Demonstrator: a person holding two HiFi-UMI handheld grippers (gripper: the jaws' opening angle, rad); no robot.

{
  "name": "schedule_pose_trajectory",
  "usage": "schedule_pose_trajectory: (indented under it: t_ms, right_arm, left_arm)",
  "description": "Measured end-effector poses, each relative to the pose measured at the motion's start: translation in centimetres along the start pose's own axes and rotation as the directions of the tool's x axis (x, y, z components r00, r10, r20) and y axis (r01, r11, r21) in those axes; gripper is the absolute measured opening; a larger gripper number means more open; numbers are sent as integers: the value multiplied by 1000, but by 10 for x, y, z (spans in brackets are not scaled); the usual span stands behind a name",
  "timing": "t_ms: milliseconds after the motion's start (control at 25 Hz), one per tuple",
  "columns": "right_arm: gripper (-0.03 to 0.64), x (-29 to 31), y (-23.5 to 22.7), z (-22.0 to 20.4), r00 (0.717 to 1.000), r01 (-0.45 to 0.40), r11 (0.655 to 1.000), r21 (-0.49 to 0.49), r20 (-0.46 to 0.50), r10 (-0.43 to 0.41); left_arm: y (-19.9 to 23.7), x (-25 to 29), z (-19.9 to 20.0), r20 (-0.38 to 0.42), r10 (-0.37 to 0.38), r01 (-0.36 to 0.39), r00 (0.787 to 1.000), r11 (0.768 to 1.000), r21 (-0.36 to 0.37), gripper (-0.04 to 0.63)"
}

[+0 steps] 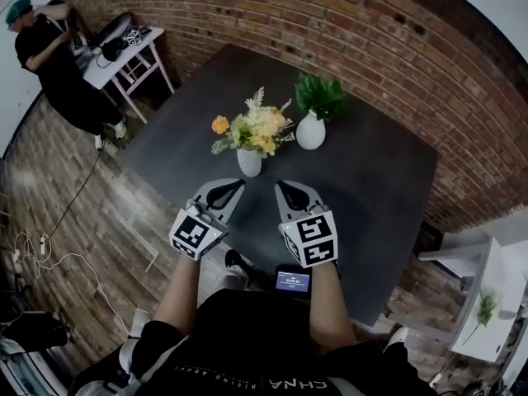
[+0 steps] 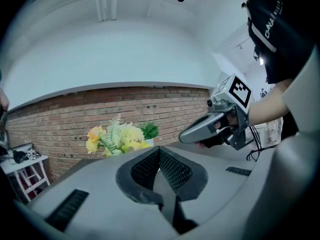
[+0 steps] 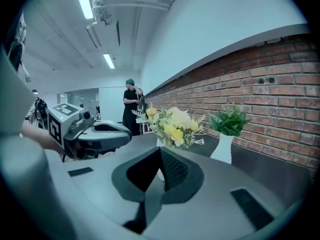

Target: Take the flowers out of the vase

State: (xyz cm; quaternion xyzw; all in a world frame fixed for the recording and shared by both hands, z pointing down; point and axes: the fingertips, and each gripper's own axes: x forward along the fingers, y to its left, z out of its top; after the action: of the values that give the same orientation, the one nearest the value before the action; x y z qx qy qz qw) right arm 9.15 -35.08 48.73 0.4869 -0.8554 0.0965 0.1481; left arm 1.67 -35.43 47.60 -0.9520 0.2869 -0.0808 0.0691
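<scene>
A bunch of yellow, cream and orange flowers (image 1: 250, 127) stands in a small white vase (image 1: 249, 162) near the middle of the dark table (image 1: 371, 188). My left gripper (image 1: 224, 190) is shut and empty, just short of the vase on its near left. Beside it, my right gripper (image 1: 288, 190) is also shut and empty, on the vase's near right. In the left gripper view the flowers (image 2: 117, 138) rise beyond the closed jaws, and the right gripper (image 2: 190, 134) shows at the right. The right gripper view has the flowers (image 3: 173, 126) straight ahead and the left gripper (image 3: 122, 132) at the left.
A second white vase with a green leafy plant (image 1: 313, 112) stands just right of and behind the flowers. A person (image 1: 49, 56) stands at a small white table (image 1: 124, 52) at the far left. A brick wall (image 1: 330, 23) runs behind the table. Cables (image 1: 49, 254) lie on the floor.
</scene>
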Motion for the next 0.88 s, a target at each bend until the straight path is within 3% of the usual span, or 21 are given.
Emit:
schedule_pose_trajectory:
  t_ms: [280, 440, 880]
  right_arm:
    - [5, 55, -19, 8, 994, 104, 992, 77, -39, -101]
    - [5, 74, -21, 3, 989, 138, 987, 88, -68, -132]
    - [5, 90, -25, 7, 997, 22, 998, 56, -82, -17]
  left_arm:
    - [68, 5, -34, -33, -79, 76, 996, 993, -91, 3]
    - [94, 4, -50, -41, -89, 82, 995, 986, -142, 3]
    - [100, 16, -55, -49, -31, 18, 998, 970, -243, 6]
